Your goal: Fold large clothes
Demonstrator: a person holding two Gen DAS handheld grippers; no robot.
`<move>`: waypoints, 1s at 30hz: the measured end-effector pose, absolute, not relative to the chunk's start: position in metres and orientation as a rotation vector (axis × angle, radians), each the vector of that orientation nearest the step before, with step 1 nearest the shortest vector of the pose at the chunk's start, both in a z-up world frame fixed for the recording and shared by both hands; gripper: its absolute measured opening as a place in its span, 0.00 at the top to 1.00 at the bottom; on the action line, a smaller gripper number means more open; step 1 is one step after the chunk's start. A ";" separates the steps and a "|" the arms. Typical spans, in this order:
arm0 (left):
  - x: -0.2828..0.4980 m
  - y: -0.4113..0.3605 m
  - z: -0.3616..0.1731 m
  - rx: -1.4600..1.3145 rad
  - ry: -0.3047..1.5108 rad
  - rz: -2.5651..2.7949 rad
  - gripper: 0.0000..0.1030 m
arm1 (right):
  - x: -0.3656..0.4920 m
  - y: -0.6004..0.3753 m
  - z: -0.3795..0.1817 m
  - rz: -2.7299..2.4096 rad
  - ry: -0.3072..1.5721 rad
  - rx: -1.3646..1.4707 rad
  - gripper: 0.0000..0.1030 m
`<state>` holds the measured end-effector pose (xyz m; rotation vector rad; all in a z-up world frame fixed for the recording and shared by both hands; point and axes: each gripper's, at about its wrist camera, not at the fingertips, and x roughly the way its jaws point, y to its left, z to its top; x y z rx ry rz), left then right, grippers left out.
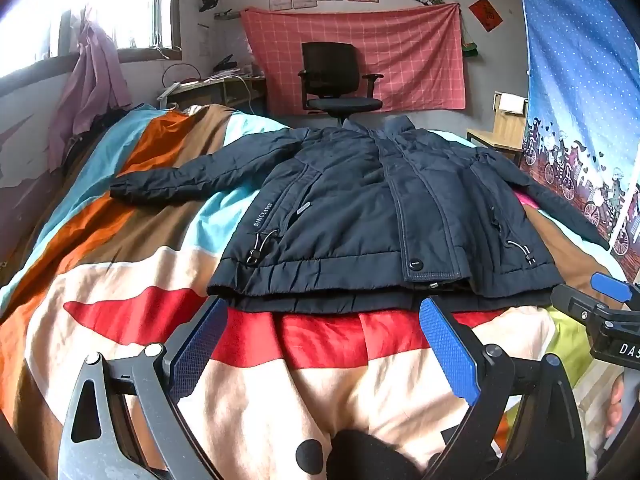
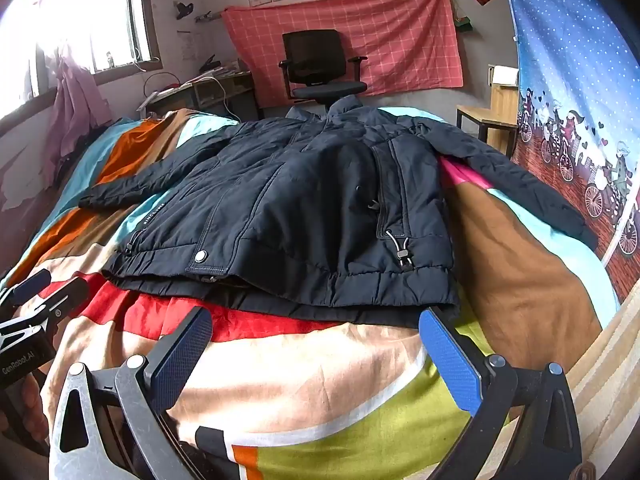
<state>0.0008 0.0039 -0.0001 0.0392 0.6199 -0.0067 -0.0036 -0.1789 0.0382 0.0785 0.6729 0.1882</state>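
A dark navy padded jacket (image 1: pixel 360 208) lies flat, front up and closed, on a colourful striped bedspread (image 1: pixel 132 248), with its sleeves spread out left and right. It also shows in the right wrist view (image 2: pixel 304 208). My left gripper (image 1: pixel 324 316) is open and empty, its fingertips just short of the jacket's hem. My right gripper (image 2: pixel 316 324) is open and empty, its fingertips at the hem's right part. Each gripper shows at the edge of the other's view: the right one (image 1: pixel 608 304) and the left one (image 2: pixel 36 300).
A black office chair (image 1: pixel 336 80) stands beyond the bed's far end before a pink checked cloth (image 1: pixel 360 52). A window and desk are at the back left. A wooden table (image 1: pixel 500 136) and a blue patterned curtain (image 1: pixel 580 100) are to the right.
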 end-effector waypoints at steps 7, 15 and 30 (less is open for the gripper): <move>-0.002 0.005 0.005 0.041 0.620 -0.007 0.08 | -0.004 -0.179 0.039 0.188 0.672 0.079 0.00; -0.003 0.002 0.003 0.041 0.616 -0.004 0.08 | -0.004 -0.180 0.039 0.187 0.671 0.080 0.00; -0.003 0.002 0.003 0.039 0.615 0.000 0.08 | -0.004 -0.180 0.039 0.187 0.670 0.082 0.00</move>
